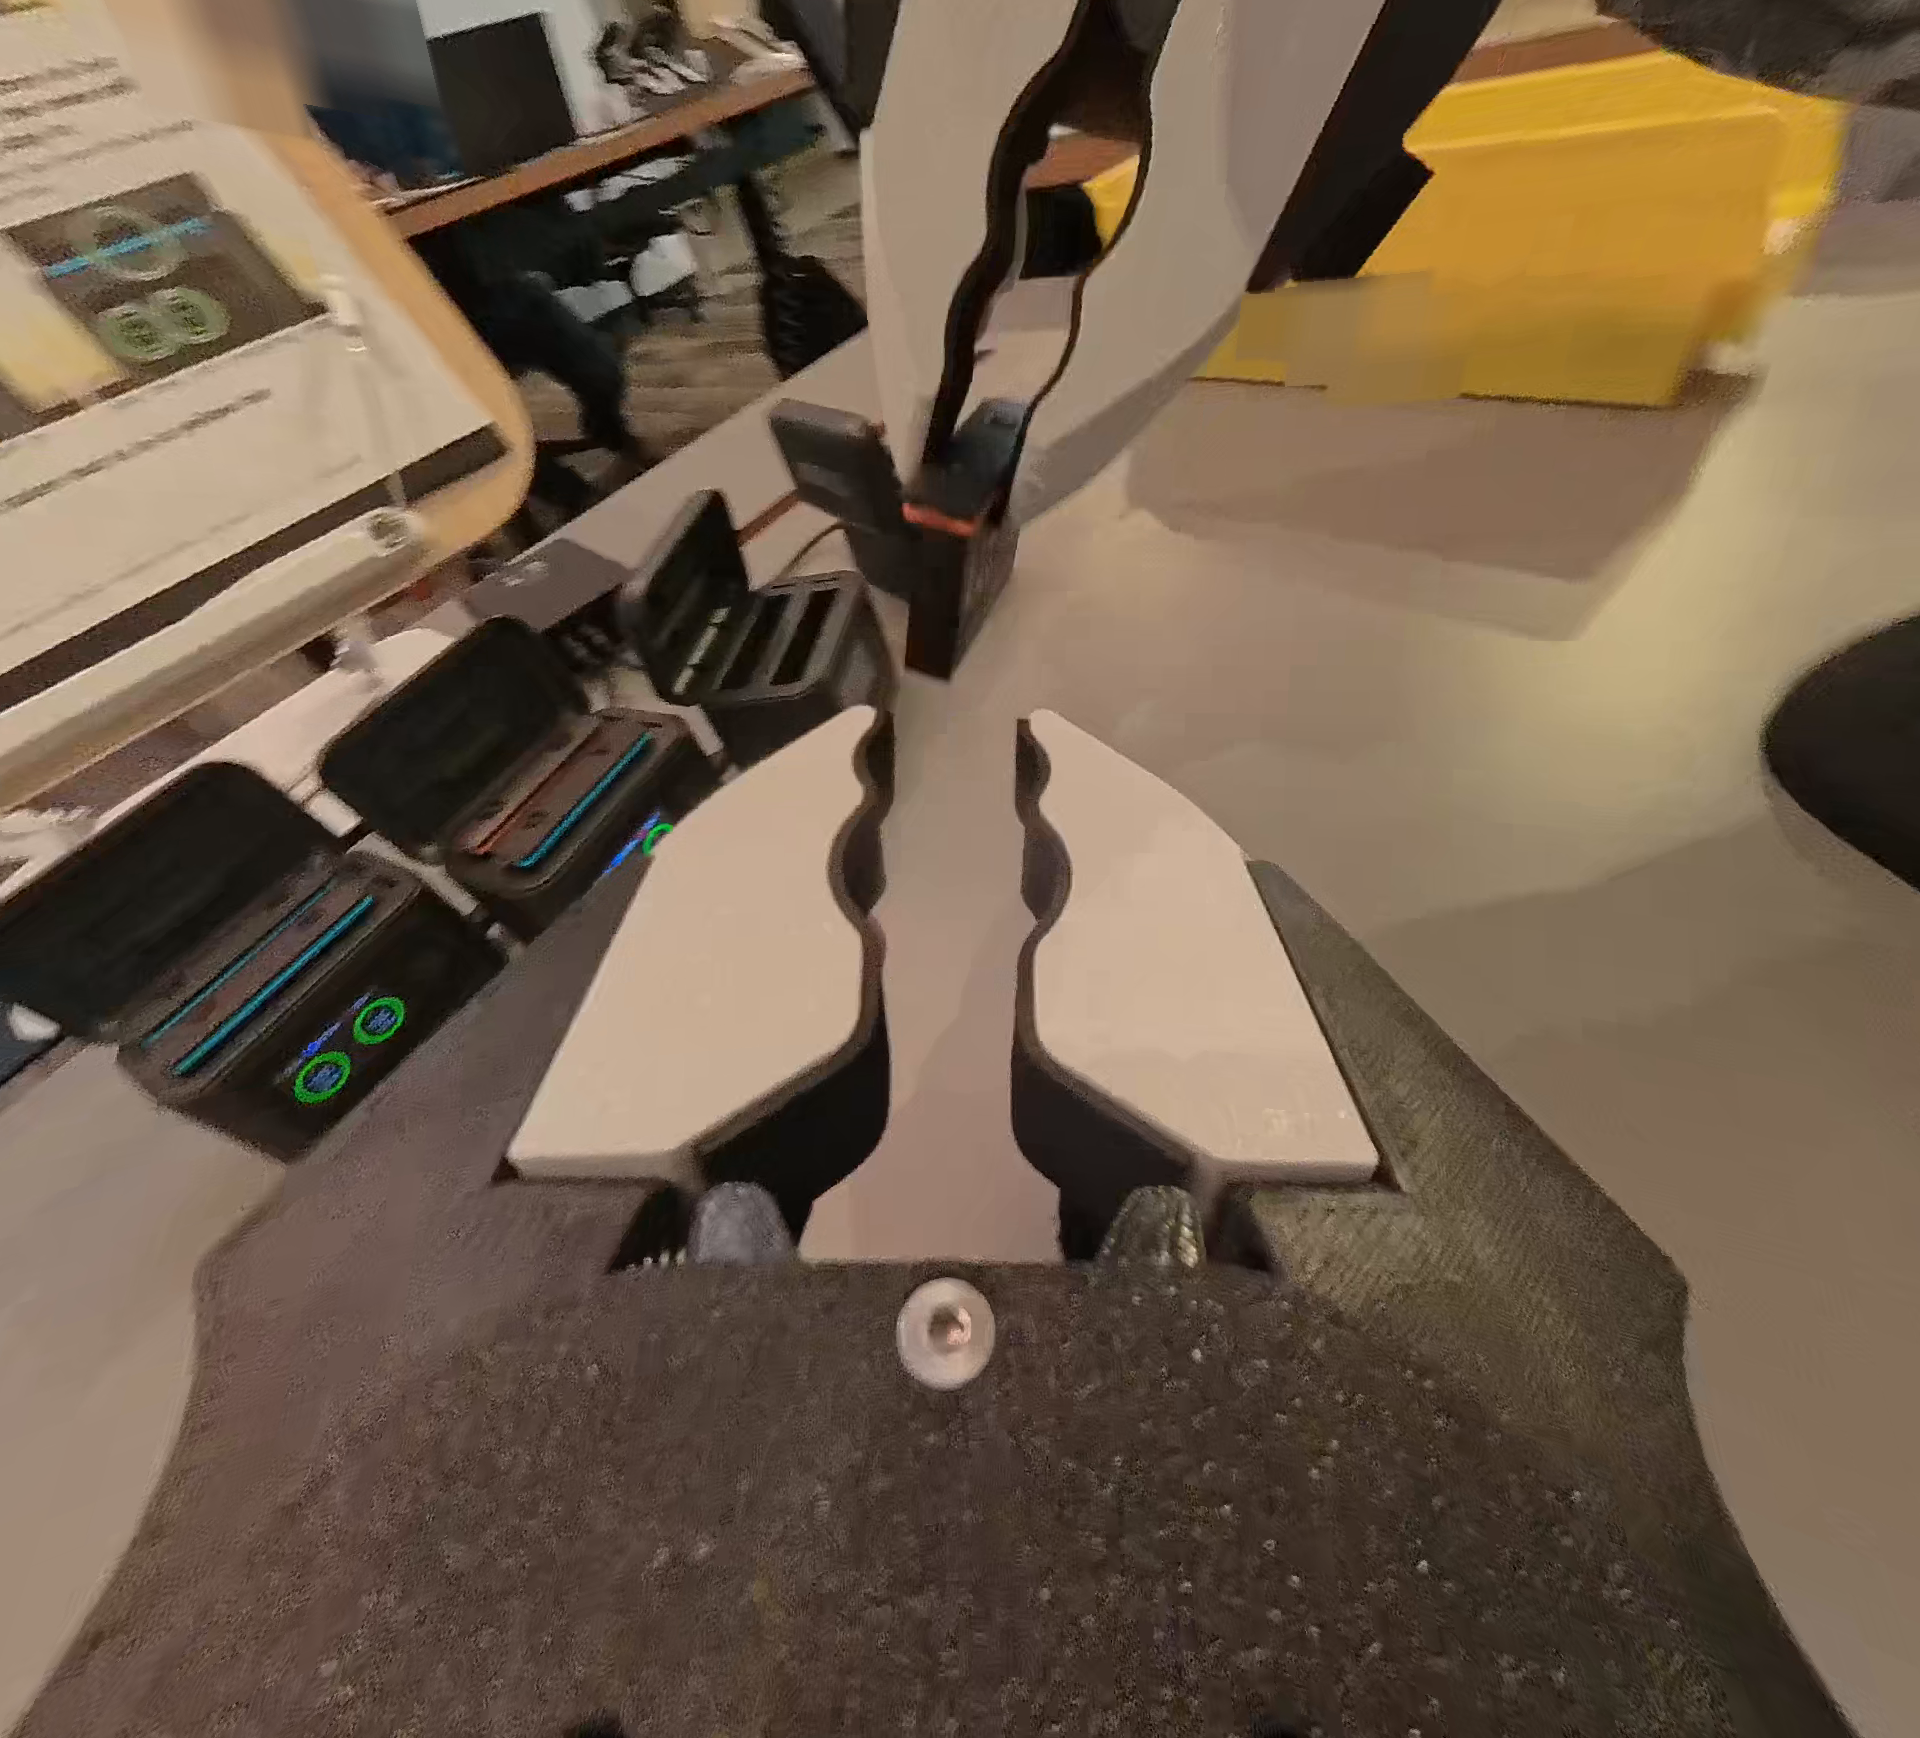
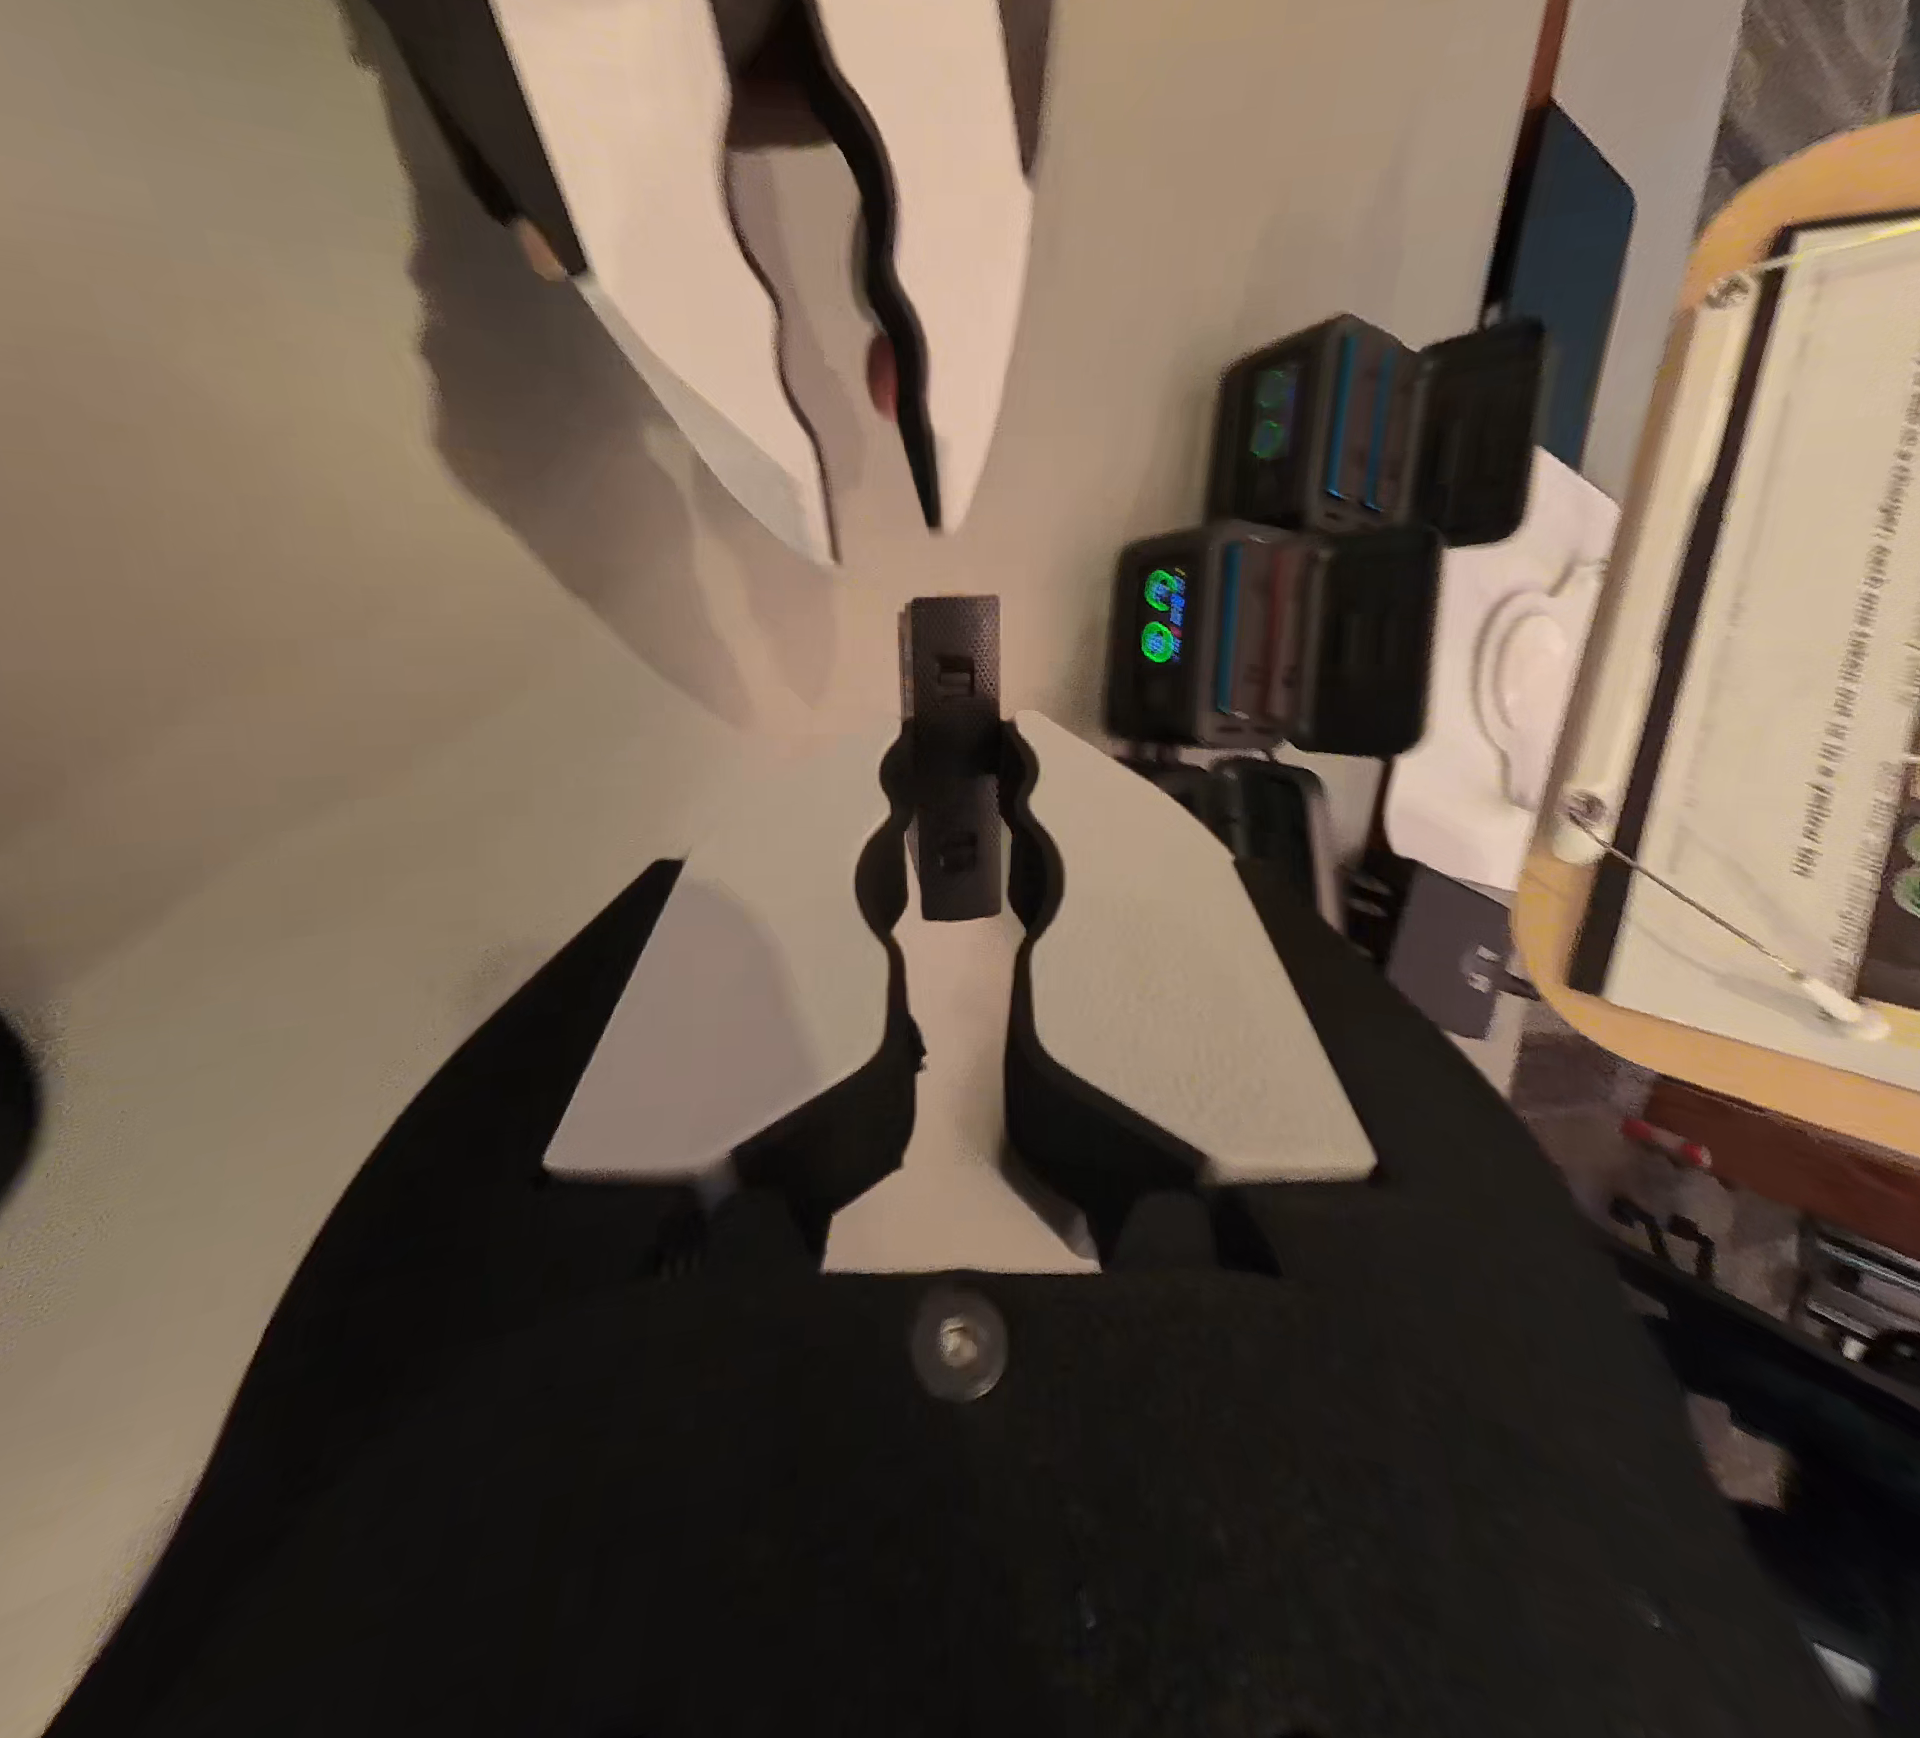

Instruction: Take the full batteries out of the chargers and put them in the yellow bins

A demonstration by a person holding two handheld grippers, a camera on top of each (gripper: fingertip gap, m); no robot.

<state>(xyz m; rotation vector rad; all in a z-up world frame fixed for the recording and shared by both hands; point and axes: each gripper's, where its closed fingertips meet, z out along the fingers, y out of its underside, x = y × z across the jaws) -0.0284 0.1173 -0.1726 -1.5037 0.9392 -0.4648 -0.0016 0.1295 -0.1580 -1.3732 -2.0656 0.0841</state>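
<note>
A pale grey table (image 1: 1351, 649) fills both views. At its far edge in the left wrist view stands a yellow bin (image 1: 1558, 234), partly hidden behind the right gripper (image 1: 971, 441), which reaches down from above. To the left leans a wooden-framed sign board (image 1: 208, 286), and below it a row of black chargers (image 1: 312, 992) sits with lids open; the nearest two show blue-edged batteries in their slots and green ring lights on their fronts, while the farthest charger (image 1: 769, 639) seems to have empty slots, though blur makes that uncertain.

The left gripper (image 1: 951, 732) hangs low over the bare table with its jaws apart and nothing between them, its tips pointing toward the right one.

The right gripper (image 2: 951, 753) is clamped on a black battery (image 2: 954, 712), which is pinched between its tips and sticks out past them. In the left wrist view that battery (image 1: 956, 576) hangs above the table with an orange band near its top, just beside the farthest charger and well short of the yellow bin
</note>
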